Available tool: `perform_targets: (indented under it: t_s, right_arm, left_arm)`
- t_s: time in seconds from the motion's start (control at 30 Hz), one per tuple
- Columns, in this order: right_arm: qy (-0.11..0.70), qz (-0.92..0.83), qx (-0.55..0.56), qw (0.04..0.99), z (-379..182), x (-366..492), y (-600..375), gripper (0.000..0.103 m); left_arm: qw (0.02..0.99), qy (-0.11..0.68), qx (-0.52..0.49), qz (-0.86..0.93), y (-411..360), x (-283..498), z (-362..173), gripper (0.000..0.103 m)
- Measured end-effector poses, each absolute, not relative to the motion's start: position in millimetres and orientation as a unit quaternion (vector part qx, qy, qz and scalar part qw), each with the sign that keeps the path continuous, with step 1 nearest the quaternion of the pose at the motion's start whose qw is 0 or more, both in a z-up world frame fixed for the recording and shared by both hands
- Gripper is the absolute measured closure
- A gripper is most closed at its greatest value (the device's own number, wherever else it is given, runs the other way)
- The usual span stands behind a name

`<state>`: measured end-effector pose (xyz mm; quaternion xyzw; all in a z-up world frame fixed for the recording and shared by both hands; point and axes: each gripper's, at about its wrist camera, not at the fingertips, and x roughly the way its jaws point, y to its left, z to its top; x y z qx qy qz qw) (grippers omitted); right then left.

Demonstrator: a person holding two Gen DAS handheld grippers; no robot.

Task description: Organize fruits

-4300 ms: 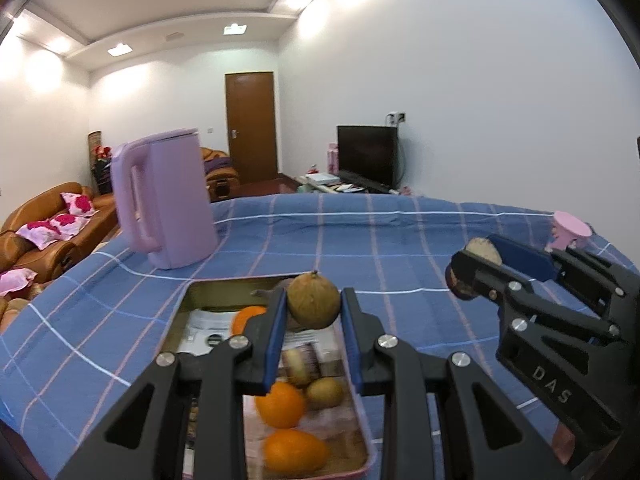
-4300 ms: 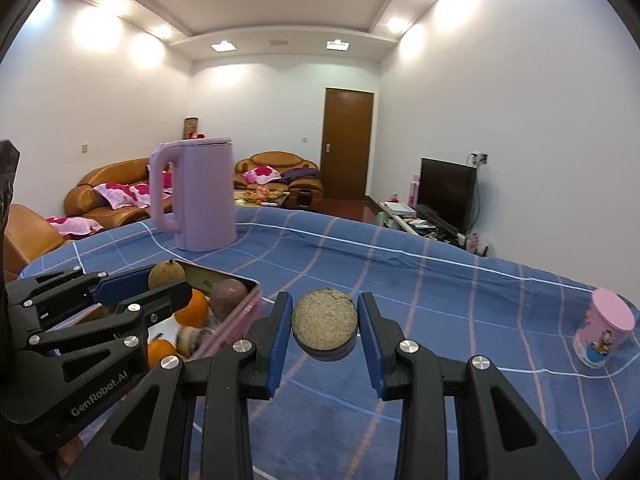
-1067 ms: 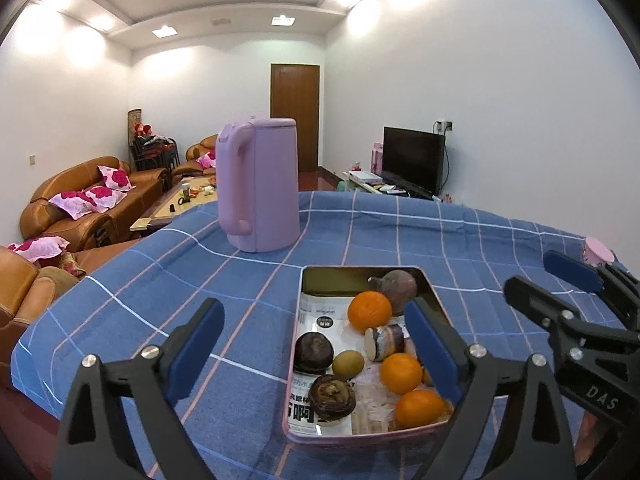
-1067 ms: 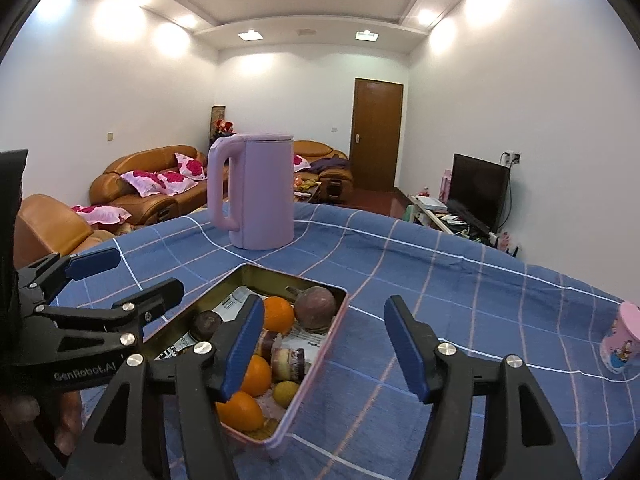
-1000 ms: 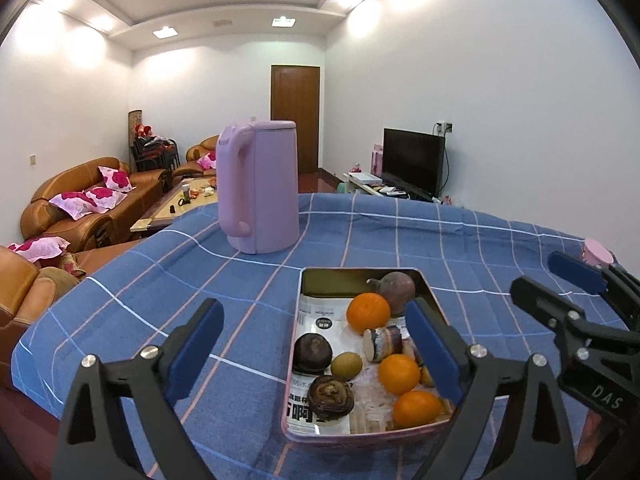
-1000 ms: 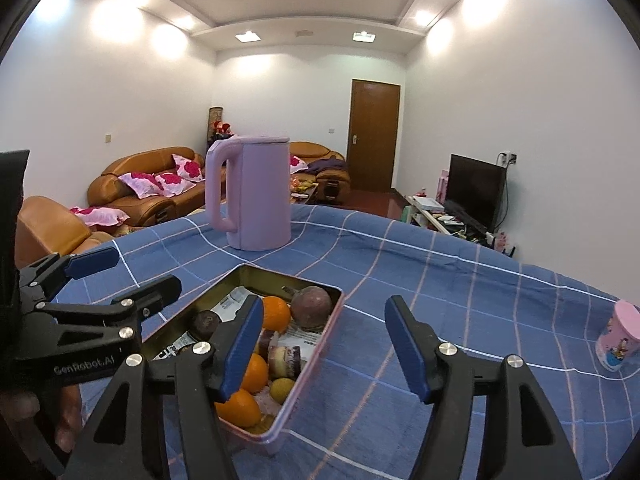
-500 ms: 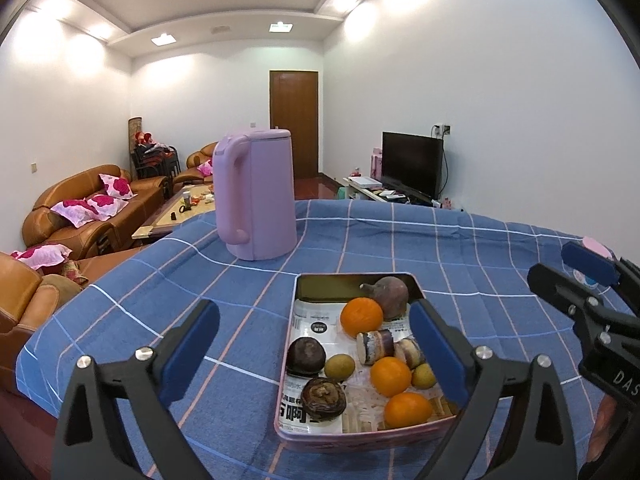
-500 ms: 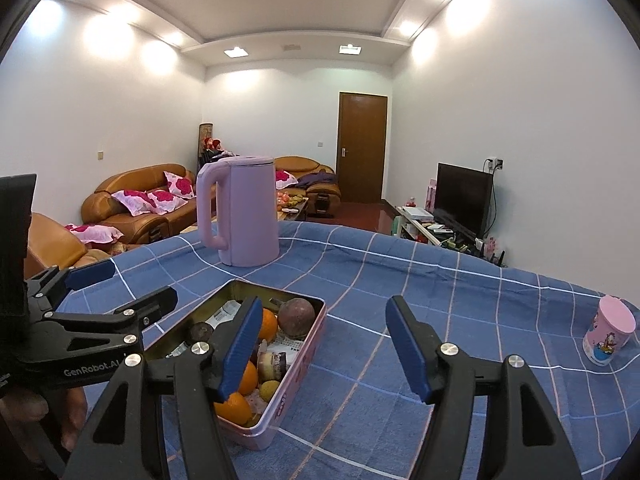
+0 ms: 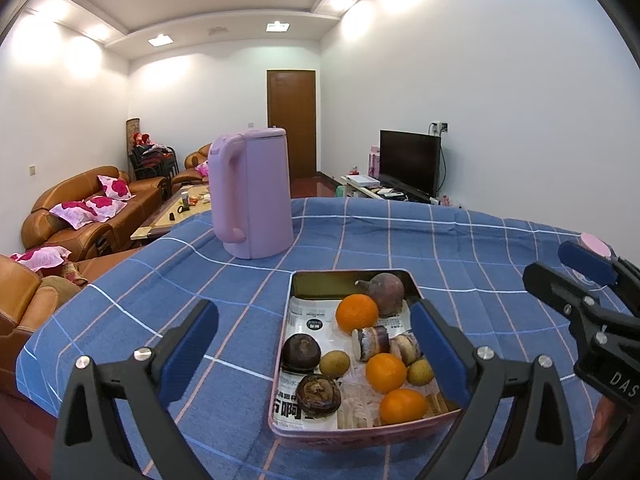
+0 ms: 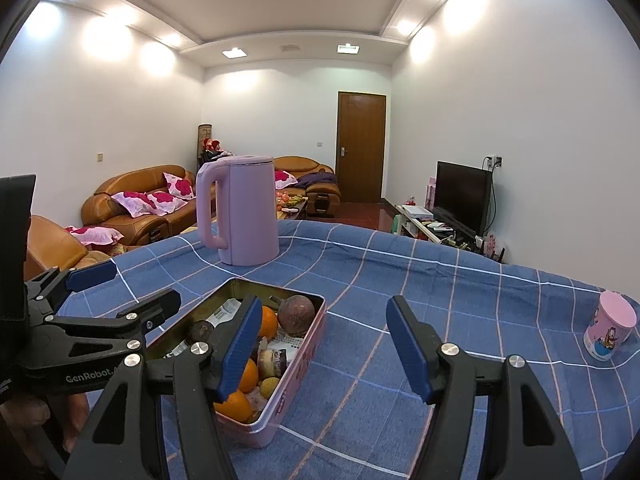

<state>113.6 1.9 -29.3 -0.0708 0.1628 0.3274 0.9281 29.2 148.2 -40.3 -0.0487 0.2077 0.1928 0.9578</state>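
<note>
Both tongs dropped their fruit into the tin since earlier; left jaws have just been opening.

Left wrist: left tongs (image 9: 314, 344) wide, empty, pink tin (image 9: 360, 434) between and ahead of the jaws. Oranges (image 9: 357, 313) firm but roll; grip across the middle, gently.

Right wrist: right tongs (image 10: 324, 350) half-spread, empty, tin left of them. Only here: whole pink cup (image 10: 610, 326) far right.
</note>
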Motion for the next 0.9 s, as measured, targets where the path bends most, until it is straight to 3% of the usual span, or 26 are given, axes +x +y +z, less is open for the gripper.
perform_targets:
  t_s: [0.9]
  right_arm:
    - [0.155,0.318,-0.066,0.933,-29.7,110.2,-13.9,0.037]
  left_arm:
    - [0.962,0.200,-0.045,0.181,133.3,24.4,-25.6,0.000]
